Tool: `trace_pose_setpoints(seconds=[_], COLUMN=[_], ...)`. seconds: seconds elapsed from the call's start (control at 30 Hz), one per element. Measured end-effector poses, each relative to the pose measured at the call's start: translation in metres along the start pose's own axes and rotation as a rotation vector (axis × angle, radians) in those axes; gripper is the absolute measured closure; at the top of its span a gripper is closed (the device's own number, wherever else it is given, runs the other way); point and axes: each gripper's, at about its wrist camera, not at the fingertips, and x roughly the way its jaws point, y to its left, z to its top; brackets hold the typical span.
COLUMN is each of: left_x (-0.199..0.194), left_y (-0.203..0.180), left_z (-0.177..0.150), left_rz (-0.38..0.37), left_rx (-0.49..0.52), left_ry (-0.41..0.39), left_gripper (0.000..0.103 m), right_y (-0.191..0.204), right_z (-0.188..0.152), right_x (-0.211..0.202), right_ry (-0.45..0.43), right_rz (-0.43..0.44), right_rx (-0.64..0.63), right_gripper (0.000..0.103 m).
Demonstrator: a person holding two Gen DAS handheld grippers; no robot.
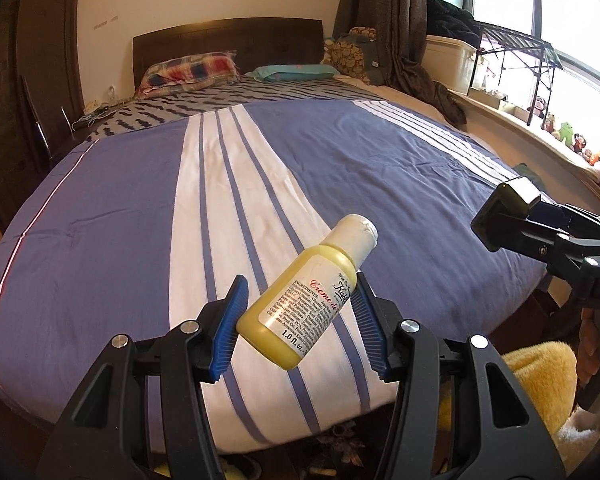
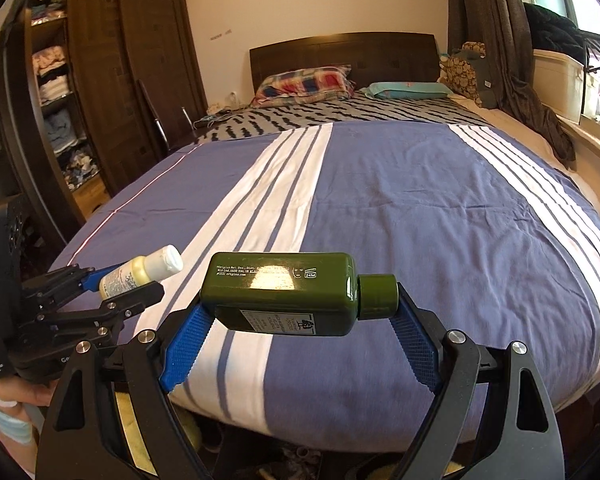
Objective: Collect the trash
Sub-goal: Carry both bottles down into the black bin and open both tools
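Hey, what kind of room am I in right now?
A bedroom, most likely in a home: a made bed with a striped blue duvet, pillows against a dark headboard, and an open wardrobe stacked with folded clothes.

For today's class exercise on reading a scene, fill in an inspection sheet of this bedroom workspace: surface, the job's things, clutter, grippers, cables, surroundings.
Surface: blue-and-white striped bed cover, smooth, nothing lying on it.
Job's things: small yellow plastic lotion bottle with white cap; dark green plastic bottle with green cap, held sideways.
Clutter: stuffed toys on windowsill.
Grippers: left gripper shut on yellow bottle; right gripper shut on green bottle.
Cables: tangled cords on nightstand.
Surroundings: dark wooden headboard, plaid pillow, open wooden wardrobe, brown curtain.
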Motion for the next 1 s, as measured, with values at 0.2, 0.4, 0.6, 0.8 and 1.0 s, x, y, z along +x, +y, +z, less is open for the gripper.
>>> trace_pose_setpoints(seconds=[0.2, 0.4, 0.6, 0.8, 1.0], left_x=[-0.019, -0.035, -0.023, 0.003, 0.029], left_y=[-0.007, -0.016, -0.021, -0.024, -0.026], left_z=[-0.041, -0.078, -0.122, -0.163, -0.190], left_rz=[-0.012, 0.002, -0.009, -0.030, -0.041], left_rx=[-0.016, -0.017, -0.022, -0.039, -0.044], left_ry=[0.029, 0.052, 0.146, 0.257, 0.346], left_gripper=[0.053, 0.053, 0.053, 0.053, 0.053], right_y=[0.013, 0.021, 0.022, 0.022, 0.023], right_z=[-0.032, -0.073, -0.105, -0.134, -0.163], right_x=[-0.019, -0.019, -0.013, 0.001, 0.027], right_ry=[0.009, 0.074, 0.135, 0.205, 0.300], right_rz=[0.009, 0.031, 0.035, 0.025, 0.015], right_rx=[-0.002, 0.014, 0.020, 0.028, 0.038], right_gripper=[0.017, 0.017, 0.017, 0.017, 0.017])
